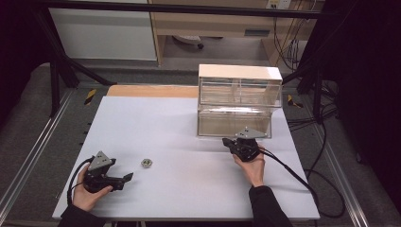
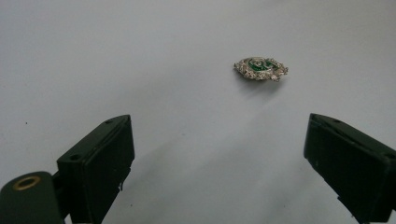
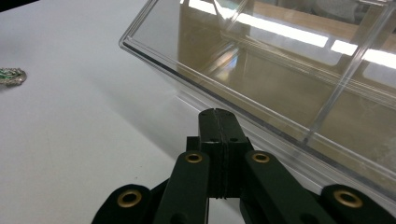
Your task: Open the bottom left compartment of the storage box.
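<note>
A small oval brooch (image 1: 146,163), silvery with green inlay, lies on the white table (image 1: 189,189). The left gripper view shows that brooch (image 2: 260,68) ahead of my open left gripper (image 2: 219,158) and a little to the right, untouched. From above, the left gripper (image 1: 127,177) sits at the table's front left, pointing right, a short way from the brooch. My right gripper (image 1: 228,141) is shut with nothing in it, its tips (image 3: 218,116) close to the lower front wall of a clear acrylic drawer box (image 3: 289,88). The brooch (image 3: 10,76) also appears at the far left of the right gripper view.
The clear drawer box (image 1: 239,101) stands at the back right of the table, with a white top and see-through compartments. A wooden strip (image 1: 151,91) runs along the table's far edge. Cables (image 1: 302,179) trail off the right side. Metal rails flank the table.
</note>
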Tool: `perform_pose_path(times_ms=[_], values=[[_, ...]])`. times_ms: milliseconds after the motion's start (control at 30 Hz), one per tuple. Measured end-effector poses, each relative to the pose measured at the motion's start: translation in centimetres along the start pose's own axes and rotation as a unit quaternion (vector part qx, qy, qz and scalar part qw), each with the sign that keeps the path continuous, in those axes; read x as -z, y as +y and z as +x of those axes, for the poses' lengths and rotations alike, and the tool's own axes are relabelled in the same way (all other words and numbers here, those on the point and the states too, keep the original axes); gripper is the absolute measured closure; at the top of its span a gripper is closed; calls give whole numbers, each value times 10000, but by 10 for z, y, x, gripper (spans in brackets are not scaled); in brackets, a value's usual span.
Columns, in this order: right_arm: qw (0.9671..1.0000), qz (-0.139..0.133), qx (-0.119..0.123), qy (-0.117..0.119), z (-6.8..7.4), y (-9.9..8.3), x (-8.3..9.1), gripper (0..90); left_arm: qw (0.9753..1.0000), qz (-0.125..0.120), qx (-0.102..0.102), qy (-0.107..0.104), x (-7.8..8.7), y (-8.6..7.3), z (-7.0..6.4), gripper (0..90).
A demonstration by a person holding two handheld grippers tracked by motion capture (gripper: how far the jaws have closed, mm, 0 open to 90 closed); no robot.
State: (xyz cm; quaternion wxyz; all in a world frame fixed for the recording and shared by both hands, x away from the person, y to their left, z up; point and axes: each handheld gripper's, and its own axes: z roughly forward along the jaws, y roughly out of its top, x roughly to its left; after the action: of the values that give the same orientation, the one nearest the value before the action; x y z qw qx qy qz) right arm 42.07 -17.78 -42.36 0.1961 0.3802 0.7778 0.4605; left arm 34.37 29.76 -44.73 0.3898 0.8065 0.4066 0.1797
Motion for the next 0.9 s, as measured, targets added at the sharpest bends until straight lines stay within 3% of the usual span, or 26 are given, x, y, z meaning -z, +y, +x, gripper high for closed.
perform_pose_path(times_ms=[900], values=[[10000,-72,26,-56,3,1,2,900,10000,-2,-14,-5,0,0,0,80]])
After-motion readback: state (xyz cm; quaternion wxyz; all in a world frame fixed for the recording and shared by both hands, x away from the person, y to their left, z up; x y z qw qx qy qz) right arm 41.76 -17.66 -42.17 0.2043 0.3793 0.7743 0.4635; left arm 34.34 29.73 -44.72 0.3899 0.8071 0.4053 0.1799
